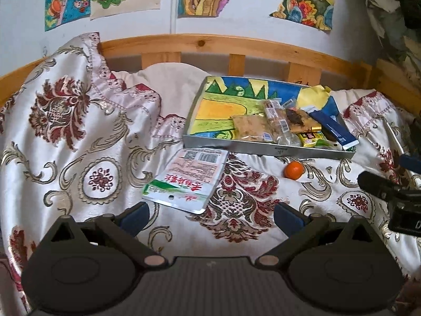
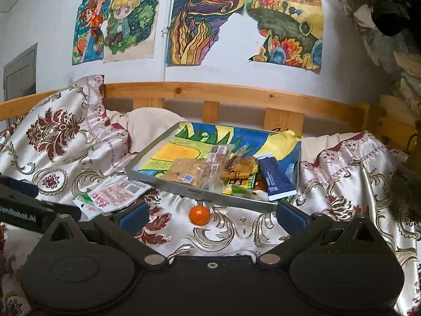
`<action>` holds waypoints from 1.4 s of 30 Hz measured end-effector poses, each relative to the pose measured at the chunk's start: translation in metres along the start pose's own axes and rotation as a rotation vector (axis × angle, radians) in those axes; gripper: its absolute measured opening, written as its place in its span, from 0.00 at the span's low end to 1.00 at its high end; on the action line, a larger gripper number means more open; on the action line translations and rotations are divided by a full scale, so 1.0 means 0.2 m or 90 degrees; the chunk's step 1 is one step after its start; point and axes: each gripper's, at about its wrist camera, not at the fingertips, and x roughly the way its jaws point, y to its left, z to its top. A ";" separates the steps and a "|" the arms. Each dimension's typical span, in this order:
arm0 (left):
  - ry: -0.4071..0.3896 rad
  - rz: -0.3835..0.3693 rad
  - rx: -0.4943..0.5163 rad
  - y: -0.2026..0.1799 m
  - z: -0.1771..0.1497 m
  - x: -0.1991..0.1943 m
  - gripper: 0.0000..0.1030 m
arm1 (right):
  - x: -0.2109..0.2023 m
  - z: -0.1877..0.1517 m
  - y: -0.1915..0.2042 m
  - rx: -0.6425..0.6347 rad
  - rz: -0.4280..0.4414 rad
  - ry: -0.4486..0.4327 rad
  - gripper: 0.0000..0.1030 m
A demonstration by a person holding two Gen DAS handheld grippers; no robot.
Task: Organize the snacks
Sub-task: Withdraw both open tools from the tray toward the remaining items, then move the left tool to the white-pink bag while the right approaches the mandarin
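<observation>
A metal tray (image 1: 263, 149) (image 2: 210, 194) lined with a colourful drawing rests on the patterned bedspread and holds several snack packets (image 1: 286, 126) (image 2: 218, 171) and a dark blue box (image 1: 332, 129) (image 2: 276, 179). A flat white, pink and green snack bag (image 1: 188, 177) (image 2: 113, 194) lies on the cloth just in front of the tray's left corner. A small orange fruit (image 1: 294, 169) (image 2: 199, 215) sits on the cloth before the tray. My left gripper (image 1: 210, 217) is open, just short of the bag. My right gripper (image 2: 211, 217) is open, with the fruit between its fingertips' line.
A wooden bed rail (image 1: 210, 43) (image 2: 223, 93) runs behind the tray, below a white wall with drawings (image 2: 194, 21). Bunched bedspread (image 1: 65, 100) rises at the left. The right gripper's body (image 1: 394, 192) shows at the left view's right edge.
</observation>
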 end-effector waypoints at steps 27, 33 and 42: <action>-0.001 0.085 0.043 0.10 -0.01 -0.15 0.99 | 0.00 -0.03 0.07 0.003 0.045 0.062 0.99; -0.005 0.069 0.064 0.09 -0.04 -0.13 0.99 | 0.00 -0.05 0.09 0.002 0.064 0.078 0.99; 0.000 0.080 0.039 0.10 -0.03 -0.09 0.99 | 0.05 -0.04 0.05 0.039 0.068 0.131 0.99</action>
